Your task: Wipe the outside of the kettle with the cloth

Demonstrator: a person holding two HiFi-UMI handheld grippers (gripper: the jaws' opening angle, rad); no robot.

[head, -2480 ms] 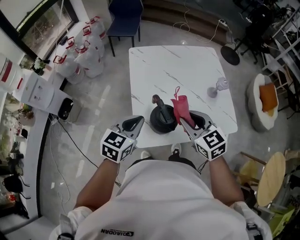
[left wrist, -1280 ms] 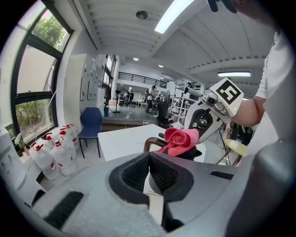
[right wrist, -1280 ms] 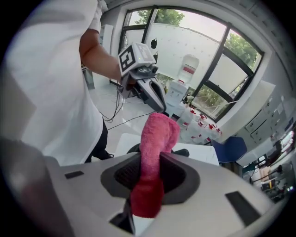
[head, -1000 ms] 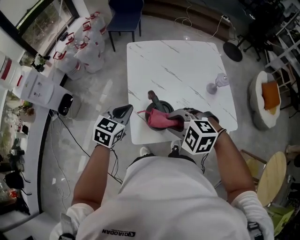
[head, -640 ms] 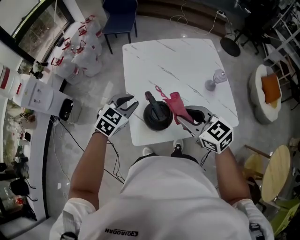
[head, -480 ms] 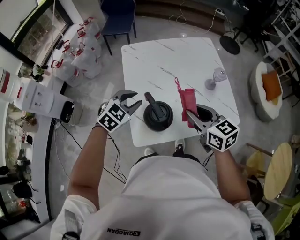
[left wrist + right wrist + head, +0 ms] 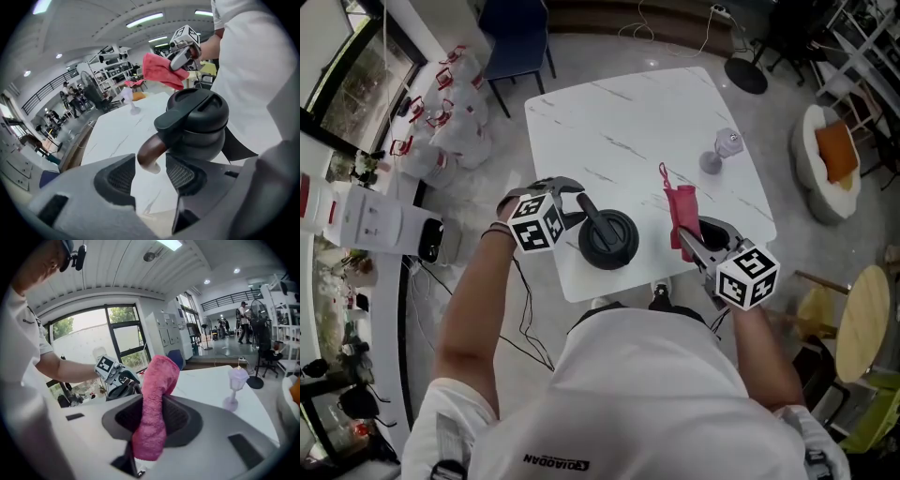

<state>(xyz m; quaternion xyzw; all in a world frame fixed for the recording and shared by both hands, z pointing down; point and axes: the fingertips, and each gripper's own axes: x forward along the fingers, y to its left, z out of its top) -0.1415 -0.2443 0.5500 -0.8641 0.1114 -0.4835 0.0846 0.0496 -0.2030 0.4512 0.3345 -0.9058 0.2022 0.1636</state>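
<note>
1. While its jaws have just been spreading, the left claw (image 7: 150, 174) stands wide. The rounded brown end of the kettle's handle (image 7: 149, 152) sits between the ribbed pads (image 7: 115, 178), and neither pad presses on it.
2. The right claw (image 7: 157, 416) is clamped on the pink cloth (image 7: 154, 399). The cloth rises out of the jaws and flops over at the top, and its lower end hangs below them.
3. The kettle (image 7: 607, 239) stands upright on the white marbled table (image 7: 628, 122), close to the edge nearest the person. The left claw (image 7: 572, 202) is at its handle side. The right claw (image 7: 694, 236) and the cloth (image 7: 682, 206) are on its other side, apart from it.
4. The kettle's lid (image 7: 199, 105) is on, so nothing inside can be seen.
5. From the head view only the lid and handle show, and the body under them is hidden. In the left gripper view the person's white shirt (image 7: 253, 70) cuts off what lies behind the kettle. No spout can be made out in any view.
6. The kettle is black and squat, with a raised bar across its round lid. Its handle sticks out sideways and turns glossy brown at the tip.
7. Farther back on the table stands a small lilac lamp (image 7: 717, 155), well apart from the kettle.
8. On the floor beyond are white bags with red handles (image 7: 441, 122), whose contents cannot be made out.
</note>
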